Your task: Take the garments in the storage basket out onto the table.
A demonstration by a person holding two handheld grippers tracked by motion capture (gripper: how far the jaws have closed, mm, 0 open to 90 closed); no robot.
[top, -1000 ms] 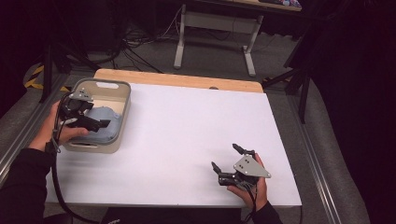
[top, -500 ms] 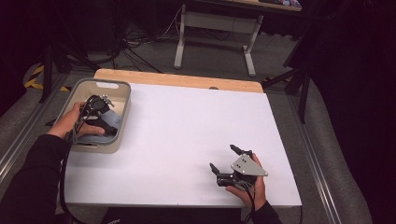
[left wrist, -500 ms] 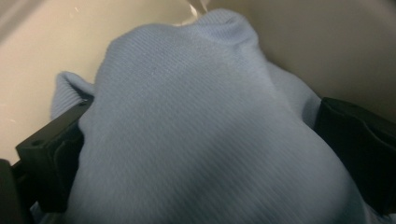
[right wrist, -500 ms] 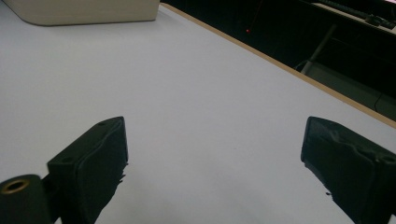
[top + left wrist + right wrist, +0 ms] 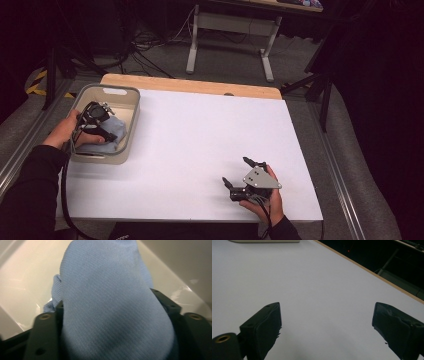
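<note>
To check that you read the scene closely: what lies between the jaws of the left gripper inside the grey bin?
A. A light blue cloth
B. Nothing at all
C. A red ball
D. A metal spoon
A. The left gripper view shows a light blue cloth bulging between the two black jaws, and the high view shows the left gripper down in the grey bin on it.

Bright white table (image 5: pixel 200 150) under overhead light, dark surroundings, glare on bin wall (image 5: pixel 22 277) — close cloth (image 5: pixel 110 310) perhaps slightly soft
</note>
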